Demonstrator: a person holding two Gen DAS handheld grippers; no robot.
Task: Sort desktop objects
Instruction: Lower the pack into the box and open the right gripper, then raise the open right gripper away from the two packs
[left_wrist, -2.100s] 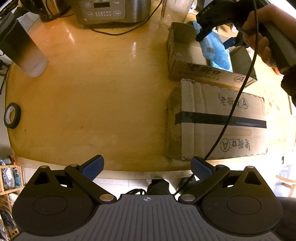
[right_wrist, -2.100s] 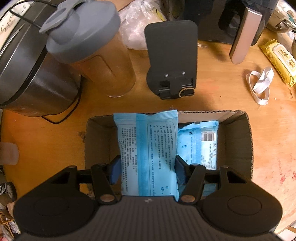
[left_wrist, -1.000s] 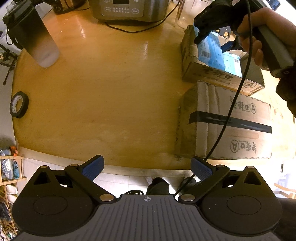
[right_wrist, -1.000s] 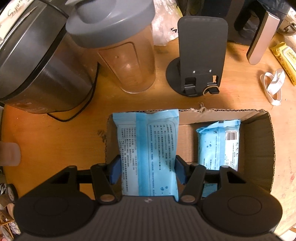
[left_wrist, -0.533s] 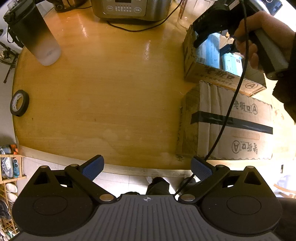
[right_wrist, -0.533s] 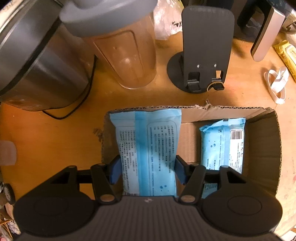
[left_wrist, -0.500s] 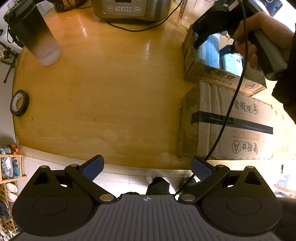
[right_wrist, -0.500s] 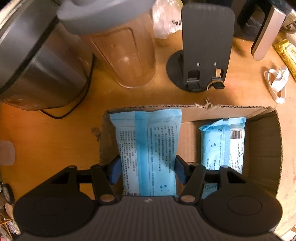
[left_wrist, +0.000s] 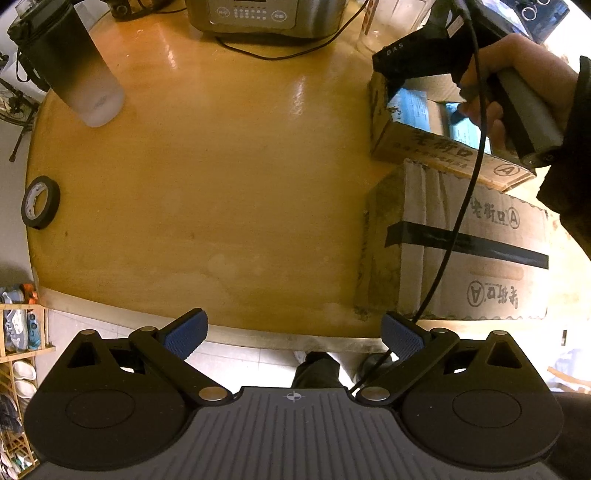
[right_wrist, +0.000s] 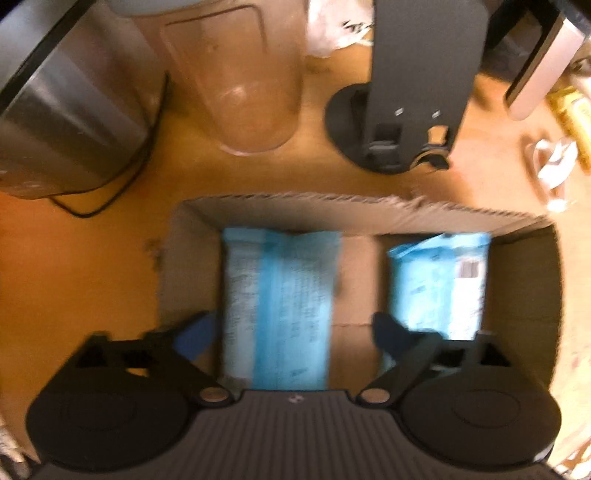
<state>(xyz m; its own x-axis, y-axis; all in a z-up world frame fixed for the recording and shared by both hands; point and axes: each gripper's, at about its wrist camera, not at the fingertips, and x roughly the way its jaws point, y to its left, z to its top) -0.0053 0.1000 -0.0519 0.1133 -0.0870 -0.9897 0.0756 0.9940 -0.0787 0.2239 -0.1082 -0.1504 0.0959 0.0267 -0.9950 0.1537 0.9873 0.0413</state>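
In the right wrist view an open cardboard box (right_wrist: 524, 280) holds two light-blue wipe packs. The left pack (right_wrist: 277, 302) lies between the fingers of my right gripper (right_wrist: 291, 334), whose jaws are opening; the blue pads stand clear of its sides. The second pack (right_wrist: 439, 280) lies at the right of the box. The picture is blurred. In the left wrist view my left gripper (left_wrist: 293, 334) stands open and empty over the table's near edge, and a hand holds the right gripper (left_wrist: 417, 59) above the same box (left_wrist: 413, 142).
A taped, closed cardboard box (left_wrist: 461, 251) sits in front of the open one. A dark tumbler (left_wrist: 70, 66) and a tape roll (left_wrist: 40, 201) stand at the table's left. A steel cooker (right_wrist: 62, 110), a clear shaker (right_wrist: 236, 81) and a black stand (right_wrist: 406, 110) lie beyond the box.
My right gripper's jaws have spread apart and let go of the blue pack, which now lies in the box. The right gripper sank a little. The left gripper has not moved.
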